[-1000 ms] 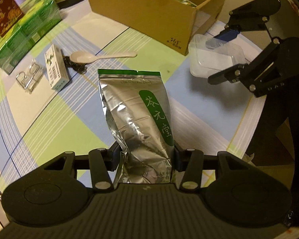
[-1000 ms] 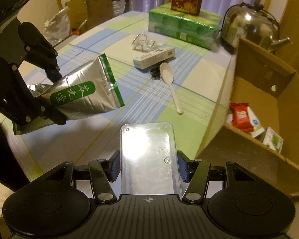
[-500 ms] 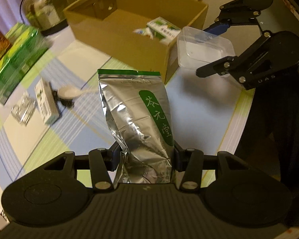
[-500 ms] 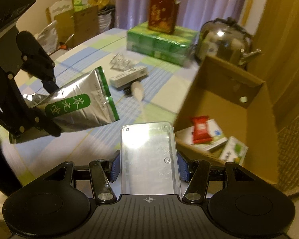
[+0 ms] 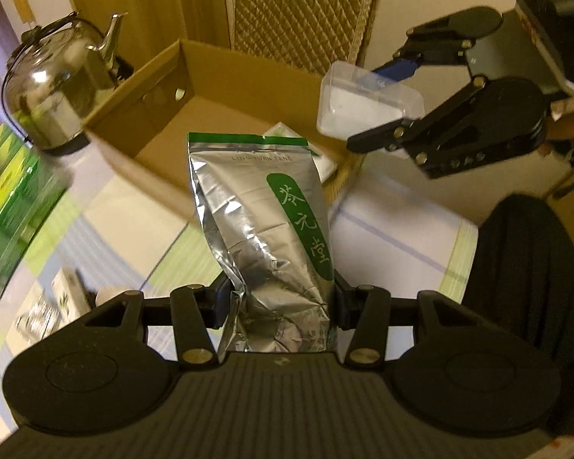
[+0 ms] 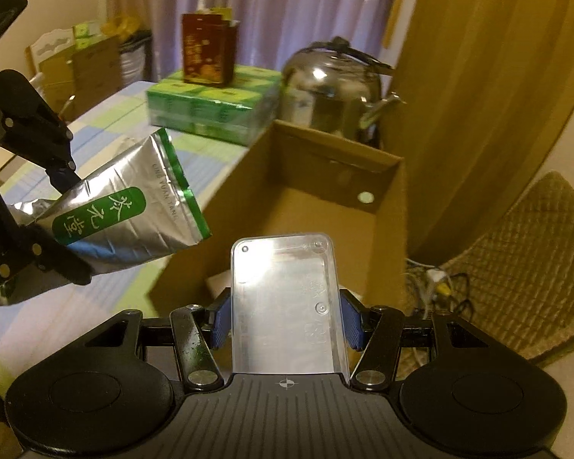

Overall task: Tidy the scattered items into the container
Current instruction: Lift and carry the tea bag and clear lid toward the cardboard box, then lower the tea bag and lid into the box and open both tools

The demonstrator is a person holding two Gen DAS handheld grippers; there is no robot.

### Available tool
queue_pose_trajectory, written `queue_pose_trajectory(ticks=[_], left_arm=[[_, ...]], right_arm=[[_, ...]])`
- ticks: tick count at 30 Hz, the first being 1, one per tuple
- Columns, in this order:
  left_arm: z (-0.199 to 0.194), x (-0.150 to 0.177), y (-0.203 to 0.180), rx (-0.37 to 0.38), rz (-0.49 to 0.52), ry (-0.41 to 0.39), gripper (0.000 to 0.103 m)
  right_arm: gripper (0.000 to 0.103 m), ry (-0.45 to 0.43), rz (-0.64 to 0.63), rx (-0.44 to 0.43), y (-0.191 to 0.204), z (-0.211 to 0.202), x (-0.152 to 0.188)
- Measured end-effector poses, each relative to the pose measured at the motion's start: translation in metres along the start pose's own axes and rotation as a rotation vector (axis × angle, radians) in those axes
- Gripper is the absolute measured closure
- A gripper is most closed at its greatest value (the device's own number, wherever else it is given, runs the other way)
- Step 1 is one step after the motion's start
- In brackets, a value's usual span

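Left tongs [image 5: 277,306] pinch the crumpled bottom of the foil pouch [image 5: 264,225]; the pouch sticks straight out ahead of them, clear of the bench [image 5: 394,229]. Right tongs [image 6: 285,323] pinch the clear tub [image 6: 287,302] across its short sides, blue pads [image 6: 221,323] pressed to its walls.

Change since a second ago: both loads were over the checked cloth, short of the box [image 5: 225,107]. Now the box mouth lies directly ahead of both tongs. From the left camera the pouch's green top edge reaches over the near wall; the right tongs [image 5: 398,95] with the tub [image 5: 367,109] hang ahead and to the right, above the box's right end. From the right camera the tub sits over the open interior, with the left tongs [image 6: 63,214] and pouch [image 6: 126,210] off to the left, just short of the box [image 6: 325,199] wall.

Inside, a light packet [image 5: 321,157] shows just past the pouch's tip.

Beyond the box: kettle [image 6: 333,88], green cartons [image 6: 214,107].

Judgement: carry is nearly done; both items look ready to lower and release. Tub should go first or wide, lest the two collide. Small items remain on the bench, left of the left tongs, blurred.
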State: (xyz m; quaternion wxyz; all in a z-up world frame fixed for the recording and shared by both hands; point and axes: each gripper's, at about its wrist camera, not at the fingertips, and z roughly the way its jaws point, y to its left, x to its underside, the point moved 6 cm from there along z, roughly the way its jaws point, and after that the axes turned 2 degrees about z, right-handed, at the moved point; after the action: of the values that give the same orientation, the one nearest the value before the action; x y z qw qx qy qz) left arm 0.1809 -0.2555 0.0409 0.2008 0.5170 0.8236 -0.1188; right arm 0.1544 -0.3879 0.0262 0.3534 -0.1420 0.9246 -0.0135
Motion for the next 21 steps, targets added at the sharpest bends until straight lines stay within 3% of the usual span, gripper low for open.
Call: queue_pose_trajectory(ticks=[10, 21], left_arm=[[0.038, -0.064, 0.018, 0.024, -0.074, -0.017, 0.058], [0.085, -0.091, 0.043, 0.017, -0.238, -0.005, 0.058]], right_arm=[[0.049, 0.023, 0.019, 0.01, -0.04, 0.026, -0.004], [0.049, 0.053, 0.034, -0.002, -0.06, 0.061, 0.0]])
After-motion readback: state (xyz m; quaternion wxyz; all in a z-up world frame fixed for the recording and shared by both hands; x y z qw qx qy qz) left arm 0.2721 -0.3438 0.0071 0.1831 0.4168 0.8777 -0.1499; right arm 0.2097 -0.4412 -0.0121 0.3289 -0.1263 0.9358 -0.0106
